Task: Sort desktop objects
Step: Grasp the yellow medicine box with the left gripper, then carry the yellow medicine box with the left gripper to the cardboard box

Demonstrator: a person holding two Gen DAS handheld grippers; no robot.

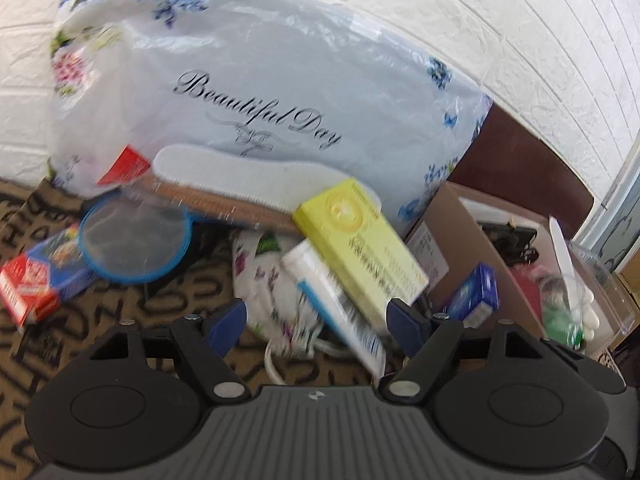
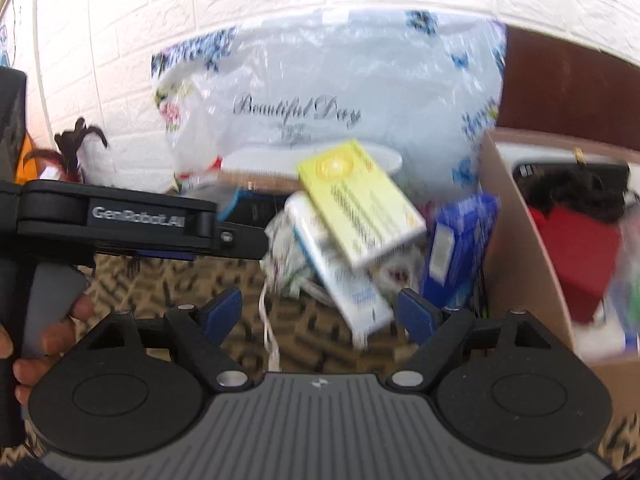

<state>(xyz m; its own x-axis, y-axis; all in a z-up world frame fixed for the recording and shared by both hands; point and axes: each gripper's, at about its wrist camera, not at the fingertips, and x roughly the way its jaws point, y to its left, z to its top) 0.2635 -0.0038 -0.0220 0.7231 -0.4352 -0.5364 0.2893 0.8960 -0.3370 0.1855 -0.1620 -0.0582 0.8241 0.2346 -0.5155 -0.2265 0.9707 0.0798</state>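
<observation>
My left gripper (image 1: 316, 324) is open, its blue pads wide apart with nothing pressed between them. Just ahead of it lie a white box with a blue stripe (image 1: 332, 300) and a floral pouch (image 1: 268, 276). A yellow box (image 1: 360, 248) leans across the white one. My right gripper (image 2: 320, 314) is open too and faces the same yellow box (image 2: 360, 204) and white box (image 2: 344, 284). A blue box (image 2: 456, 248) stands to their right. The left gripper (image 2: 248, 242) shows side-on at the left of the right wrist view, held by a hand (image 2: 44, 340).
A big plastic bag (image 1: 260, 92) printed "Beautiful Day" stands against the white brick wall. In front of it lie an insole (image 1: 260, 176), a blue round lid (image 1: 136, 240) and a red and blue box (image 1: 36, 284). An open cardboard box (image 2: 520, 240) holding several items stands on the right.
</observation>
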